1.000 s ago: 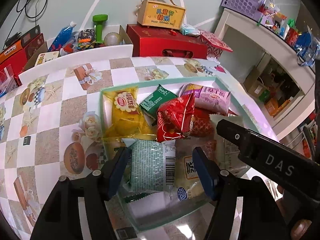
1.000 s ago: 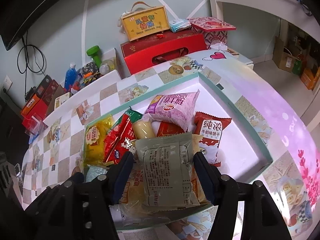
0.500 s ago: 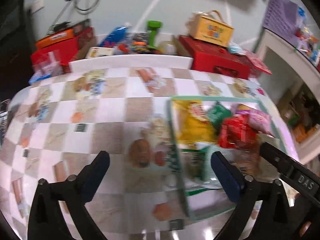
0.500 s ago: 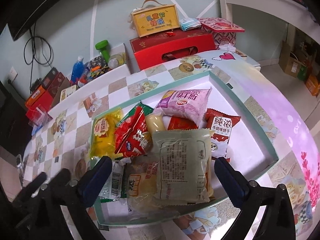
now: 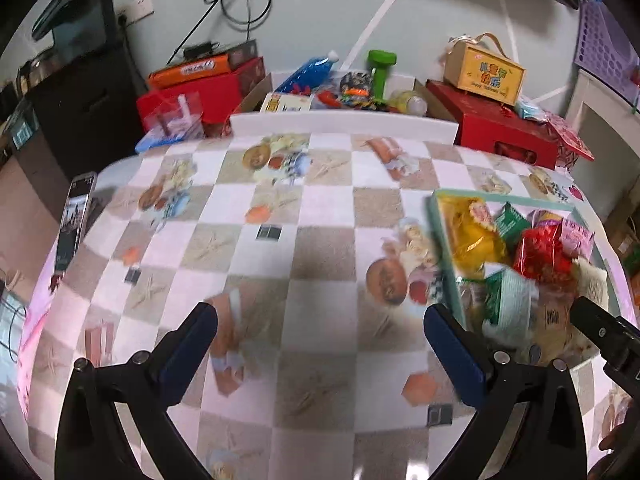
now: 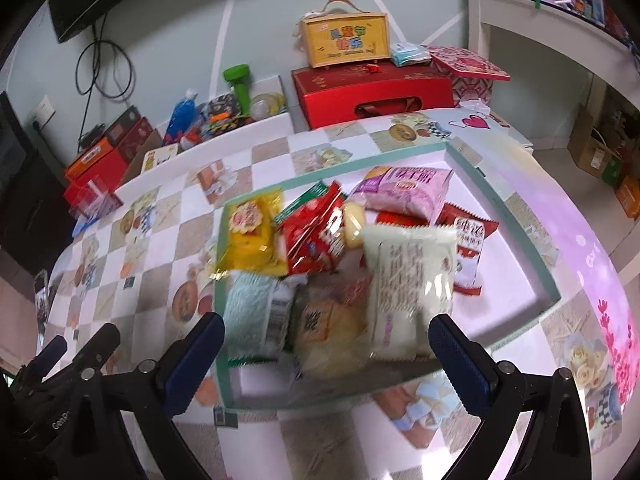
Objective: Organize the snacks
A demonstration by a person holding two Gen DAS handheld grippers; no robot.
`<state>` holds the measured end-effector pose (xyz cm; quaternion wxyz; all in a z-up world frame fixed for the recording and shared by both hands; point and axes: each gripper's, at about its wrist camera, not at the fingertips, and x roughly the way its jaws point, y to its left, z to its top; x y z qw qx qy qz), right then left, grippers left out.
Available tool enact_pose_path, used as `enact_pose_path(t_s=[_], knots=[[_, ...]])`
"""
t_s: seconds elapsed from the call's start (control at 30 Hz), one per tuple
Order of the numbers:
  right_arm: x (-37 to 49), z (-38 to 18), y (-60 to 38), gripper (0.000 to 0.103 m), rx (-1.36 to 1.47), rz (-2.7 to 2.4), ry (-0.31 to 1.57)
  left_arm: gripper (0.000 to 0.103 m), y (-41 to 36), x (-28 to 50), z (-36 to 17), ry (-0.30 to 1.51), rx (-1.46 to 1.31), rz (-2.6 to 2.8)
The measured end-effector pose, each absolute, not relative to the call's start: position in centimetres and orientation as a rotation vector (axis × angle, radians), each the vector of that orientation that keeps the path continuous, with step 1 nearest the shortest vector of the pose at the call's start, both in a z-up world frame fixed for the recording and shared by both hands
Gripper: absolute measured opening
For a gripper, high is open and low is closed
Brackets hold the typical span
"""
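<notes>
Both claws were spread wide, jaws just opened, nothing between the pads. My left gripper (image 5: 320,344) hung over bare checked tablecloth (image 5: 320,240), clear of the tray. My right gripper (image 6: 326,350) hung over the near end of the tray (image 6: 520,236), gripping nothing; the pale green packet (image 6: 412,280) lay loose between and beyond its fingers.

All the snacks sat piled inside the teal-rimmed tray: yellow packet (image 6: 250,236) at the far left corner, red packet (image 6: 316,236) beside it, pink packet (image 6: 404,190) behind, mint packet (image 6: 256,312) and a bun wrapper (image 6: 328,328) at the near edge. Print on them was too blurred to read.

The tablecloth had a beige and white check with food pictures. A phone (image 5: 74,220) lay on its left edge. Behind the table stood a red gift box (image 6: 372,94) with a yellow carry box (image 6: 346,42) on top, Chinese lettering, small line unreadable. Left of that was a carton with a green dumbbell (image 6: 240,84) and a blue bottle (image 6: 182,114). The wall was grey-green, with cables hanging.
</notes>
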<state>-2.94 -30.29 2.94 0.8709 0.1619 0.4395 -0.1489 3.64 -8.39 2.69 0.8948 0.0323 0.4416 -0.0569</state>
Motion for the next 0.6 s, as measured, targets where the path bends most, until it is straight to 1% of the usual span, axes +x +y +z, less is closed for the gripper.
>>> enact_pose_path(t_s=[0.37, 0.6], knots=[[-4.3, 2.5, -27.8, 0.103, 0.291, -0.274, 0.946, 0.103, -5.8, 1.5, -0.1, 1.024, 0.048, -0.083], [-5.0, 2.1, -27.4, 0.103, 0.279, -0.275, 0.967, 0.103, -5.6, 0.8, -0.5, 1.045, 0.056, -0.081]])
